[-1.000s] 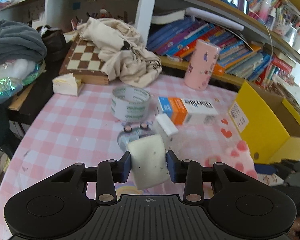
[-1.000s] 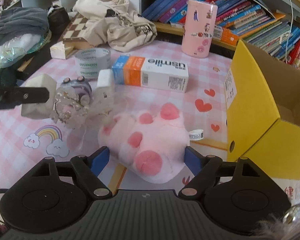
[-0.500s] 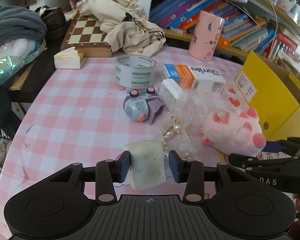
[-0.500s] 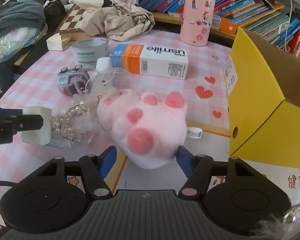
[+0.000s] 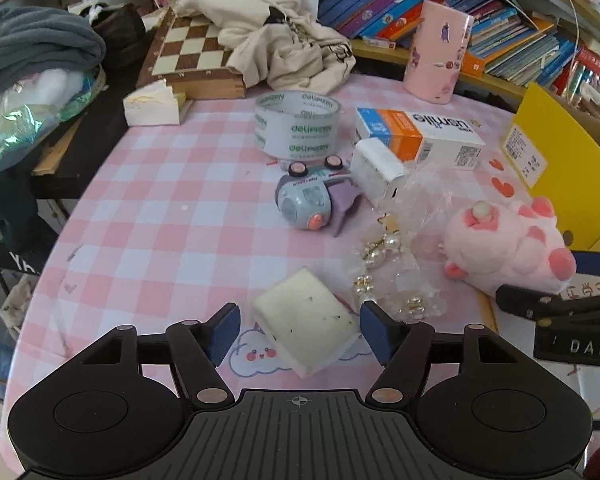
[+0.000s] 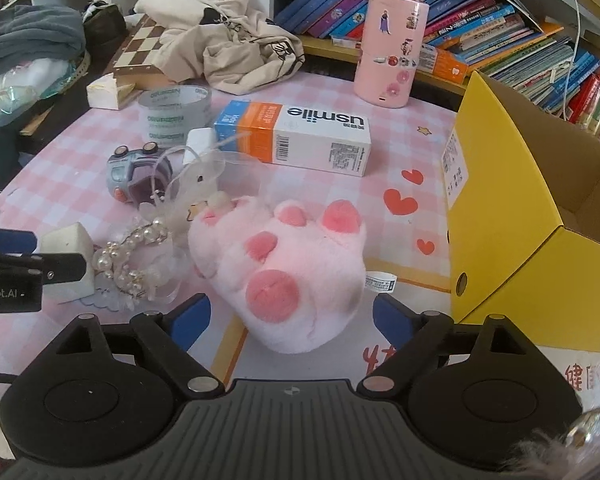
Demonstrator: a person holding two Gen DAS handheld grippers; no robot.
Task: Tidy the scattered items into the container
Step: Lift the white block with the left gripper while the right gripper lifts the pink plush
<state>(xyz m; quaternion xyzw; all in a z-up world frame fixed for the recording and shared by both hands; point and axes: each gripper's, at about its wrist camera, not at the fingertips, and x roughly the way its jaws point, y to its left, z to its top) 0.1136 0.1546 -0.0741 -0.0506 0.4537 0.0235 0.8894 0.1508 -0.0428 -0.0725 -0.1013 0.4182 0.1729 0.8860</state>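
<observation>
Foam block and plush paw both await a grip

White sponge point(image 5: 306, 316) lies flat on the tabletop point(image 5: 172, 216) between the left gripper's point(image 5: 300, 330) wide-open, empty fingers. Right gripper point(image 6: 288, 320), equally spread and empty, straddles the pink plush paw point(image 6: 284, 264); squeezing at mid-body should suit carrying it to the yellow box point(image 6: 508, 216)

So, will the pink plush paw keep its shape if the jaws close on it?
Probably not: the pink plush paw looks furry and stuffed, so it should squash. It seems light for its bulk. Its broad flat underside makes rolling unlikely.
</observation>
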